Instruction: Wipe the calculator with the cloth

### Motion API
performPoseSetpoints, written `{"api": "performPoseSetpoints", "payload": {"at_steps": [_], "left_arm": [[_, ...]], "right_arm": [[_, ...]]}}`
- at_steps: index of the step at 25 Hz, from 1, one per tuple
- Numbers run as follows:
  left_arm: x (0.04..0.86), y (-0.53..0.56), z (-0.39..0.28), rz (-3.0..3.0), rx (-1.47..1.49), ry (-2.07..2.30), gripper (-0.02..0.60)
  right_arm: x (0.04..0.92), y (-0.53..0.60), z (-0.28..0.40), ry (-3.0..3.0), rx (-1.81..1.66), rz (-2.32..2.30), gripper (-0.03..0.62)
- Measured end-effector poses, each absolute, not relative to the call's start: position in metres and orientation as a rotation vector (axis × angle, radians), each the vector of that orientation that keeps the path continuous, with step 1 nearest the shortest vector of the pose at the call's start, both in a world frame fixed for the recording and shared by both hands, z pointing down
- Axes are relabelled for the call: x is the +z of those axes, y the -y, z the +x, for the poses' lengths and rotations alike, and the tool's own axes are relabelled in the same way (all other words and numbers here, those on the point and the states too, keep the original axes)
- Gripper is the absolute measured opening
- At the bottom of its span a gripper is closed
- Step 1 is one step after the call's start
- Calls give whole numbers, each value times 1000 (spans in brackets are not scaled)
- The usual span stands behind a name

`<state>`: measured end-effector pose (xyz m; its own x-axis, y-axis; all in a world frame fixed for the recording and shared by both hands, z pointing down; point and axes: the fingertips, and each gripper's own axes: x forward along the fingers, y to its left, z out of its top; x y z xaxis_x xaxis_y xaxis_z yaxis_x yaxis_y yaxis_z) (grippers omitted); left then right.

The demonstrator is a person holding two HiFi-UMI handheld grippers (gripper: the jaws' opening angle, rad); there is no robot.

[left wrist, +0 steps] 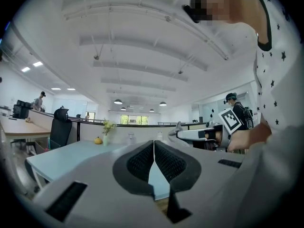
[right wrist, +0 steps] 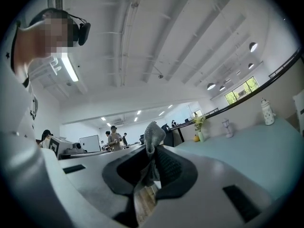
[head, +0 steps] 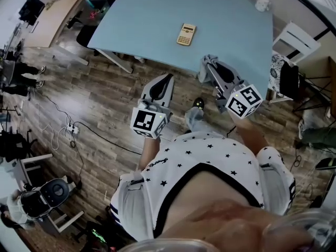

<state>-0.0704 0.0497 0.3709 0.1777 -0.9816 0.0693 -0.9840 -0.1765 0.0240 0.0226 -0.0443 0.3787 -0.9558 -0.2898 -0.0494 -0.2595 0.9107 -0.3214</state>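
The beige calculator [head: 186, 34] lies flat near the middle of the light blue table [head: 142, 20], with nothing on it. Both grippers hang short of the table's near edge, over the wooden floor. My right gripper [head: 208, 62] is shut on a grey cloth [right wrist: 151, 134], which sticks up past the fingertips and hangs down between the jaws. It points toward the table, below and right of the calculator. My left gripper [head: 168, 77] is shut with nothing in it; its pads [left wrist: 140, 161] meet along one line. The left gripper view shows the right gripper [left wrist: 199, 134] from the side.
A white jug [head: 262, 2] stands at the table's far right corner. A vase of flowers [left wrist: 108, 129] and a yellow fruit [left wrist: 98, 140] sit at the far side. A white chair [head: 295, 41] stands right of the table, a dark office chair [head: 86, 34] left. Cables and a power strip [head: 70, 129] lie on the floor.
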Motion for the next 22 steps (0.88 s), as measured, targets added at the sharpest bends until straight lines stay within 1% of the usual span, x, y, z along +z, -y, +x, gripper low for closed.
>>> {"api": "performPoseSetpoints", "payload": {"at_steps": [11,22], "left_arm": [[377,41,-140,2312,120,2015,31],[390,114,-161,2324,152,1974,31]], "right_arm": [[392,151,-41,-2972,-531,-445,35],[417,226,-55,-2988,-568,-530,35]]}}
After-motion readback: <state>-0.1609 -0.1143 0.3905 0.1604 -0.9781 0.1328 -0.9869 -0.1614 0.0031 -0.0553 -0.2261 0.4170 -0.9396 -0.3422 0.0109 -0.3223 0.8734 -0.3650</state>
